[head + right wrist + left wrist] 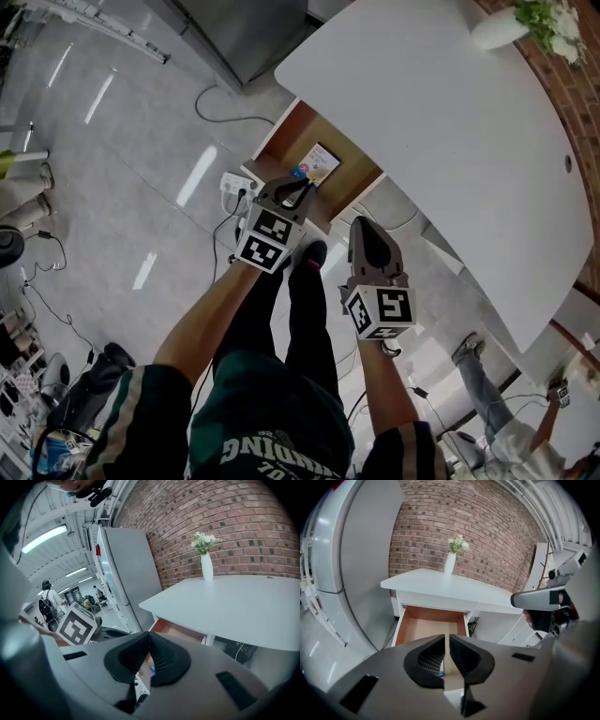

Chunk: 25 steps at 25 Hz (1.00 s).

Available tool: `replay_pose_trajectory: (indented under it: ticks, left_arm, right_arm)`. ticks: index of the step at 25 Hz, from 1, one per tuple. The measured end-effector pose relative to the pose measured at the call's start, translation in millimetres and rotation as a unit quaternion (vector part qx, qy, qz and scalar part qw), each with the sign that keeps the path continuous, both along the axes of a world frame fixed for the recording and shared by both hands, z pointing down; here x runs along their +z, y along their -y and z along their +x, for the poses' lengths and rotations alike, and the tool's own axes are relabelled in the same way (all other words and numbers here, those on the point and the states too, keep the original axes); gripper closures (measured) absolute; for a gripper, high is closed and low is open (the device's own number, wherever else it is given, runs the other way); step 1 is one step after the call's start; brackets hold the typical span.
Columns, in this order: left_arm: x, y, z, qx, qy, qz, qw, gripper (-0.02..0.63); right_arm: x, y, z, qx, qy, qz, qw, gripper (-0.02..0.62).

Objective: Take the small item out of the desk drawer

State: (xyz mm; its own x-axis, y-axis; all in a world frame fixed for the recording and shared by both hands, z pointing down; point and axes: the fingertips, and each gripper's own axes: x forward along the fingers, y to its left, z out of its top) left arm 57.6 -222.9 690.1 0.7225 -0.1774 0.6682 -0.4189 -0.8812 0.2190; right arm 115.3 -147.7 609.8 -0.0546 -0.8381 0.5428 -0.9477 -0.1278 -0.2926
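Workshop room with red brick wall [487,522] behind a white round-cornered desk [450,122] and glossy grey floor [112,141] beside the desk. Under the desk's top, pulled open, a shallow brown wooden drawer [328,136]. In front of the desk, above the drawer, left gripper [302,186] and right gripper [363,227], both empty, jaws pressed together. On the drawer bottom, near the desk's edge, a small flat card with colourful print [317,162]: probably light, thin, bendy, slippery on smooth wood; best pinched across a lifted edge.
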Motion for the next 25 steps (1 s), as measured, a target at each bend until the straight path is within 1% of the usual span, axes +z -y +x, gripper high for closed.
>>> replay_pose_trajectory:
  ticks: [4,7,11,13,16,19,23,25]
  left_arm:
    - [18.1,-1.4,0.7,0.014,0.021,0.005,0.9997,0.583]
    - [28.4,-2.3,4.7,0.019,0.03,0.003,0.9994,0.528]
    - [42.1,-4.2,7.1,0.028,0.043,0.011,0.9986,0.482]
    - [49.7,-4.8,8.5,0.038,0.054,0.016,0.9977,0.448]
    - [57.2,-4.8,13.4,0.042,0.058,0.012,0.9974,0.405]
    - [64.2,-4.1,18.4,0.045,0.062,0.012,0.997,0.391]
    - [77.3,-1.9,25.1,0.045,0.07,0.007,0.9965,0.332]
    - [84.3,0.3,28.0,0.043,0.074,0.004,0.9963,0.318]
  right_arm:
    - [11.7,-0.8,2.5,0.015,0.005,-0.004,1.0,0.571]
    - [18.2,-3.3,2.5,0.018,0.007,-0.008,1.0,0.571]
    - [25.7,-10.5,-0.3,0.017,0.007,-0.014,1.0,0.571]
    - [29.2,-13.6,-1.4,0.017,0.007,-0.018,1.0,0.571]
    - [32.4,-17.4,-2.0,0.012,0.003,-0.025,1.0,0.571]
    - [37.1,-20.7,-0.7,0.014,0.003,-0.029,0.999,0.571]
    - [43.0,-21.3,3.7,0.022,0.002,-0.028,0.999,0.571]
    - [47.0,-20.6,6.8,0.025,0.002,-0.029,0.999,0.571]
